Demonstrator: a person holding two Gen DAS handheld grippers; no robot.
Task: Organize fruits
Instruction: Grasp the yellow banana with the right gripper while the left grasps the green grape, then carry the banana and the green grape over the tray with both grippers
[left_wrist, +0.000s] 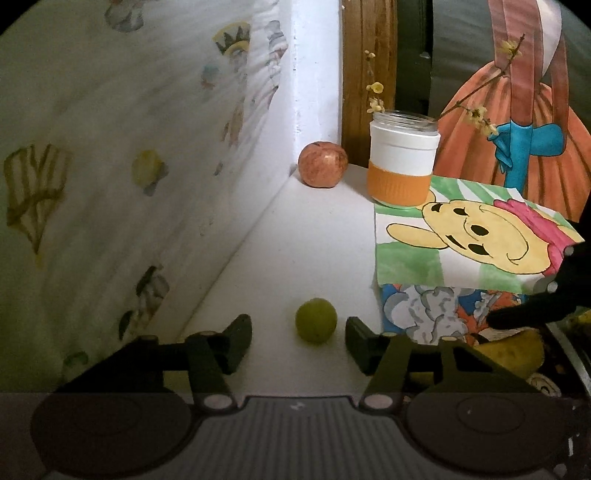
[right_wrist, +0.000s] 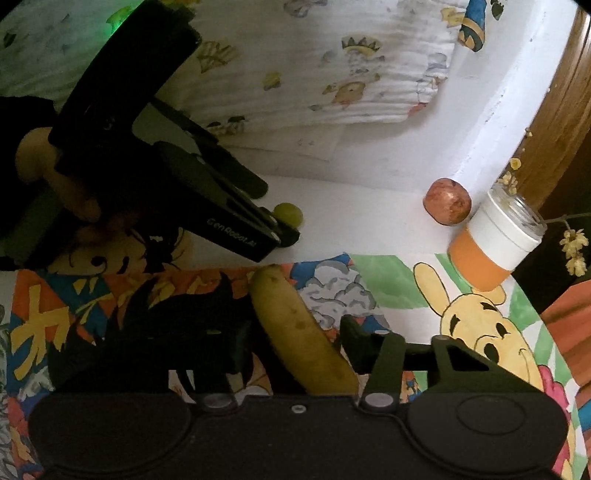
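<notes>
A small green fruit (left_wrist: 316, 320) lies on the white shelf (left_wrist: 295, 240) between the fingers of my left gripper (left_wrist: 299, 328), which is open; there is a wide gap on its left and a narrow one on its right. A yellow banana (right_wrist: 299, 332) lies on a colourful drawing (right_wrist: 92, 295) between the fingers of my right gripper (right_wrist: 295, 336); they stand close beside it, with thin gaps showing. The right wrist view also shows the left gripper (right_wrist: 280, 214) around the green fruit (right_wrist: 290, 214), held by a hand (right_wrist: 55, 173). A red apple (left_wrist: 323, 164) sits in the far corner.
A glass jar (left_wrist: 402, 162) with a white and orange sleeve holds flowering twigs beside the apple (right_wrist: 447, 201). A cartoon bear drawing (left_wrist: 472, 236) covers the shelf's right part. A patterned cloth (left_wrist: 129, 166) hangs along the left wall. A wooden post (left_wrist: 369, 74) stands behind the jar.
</notes>
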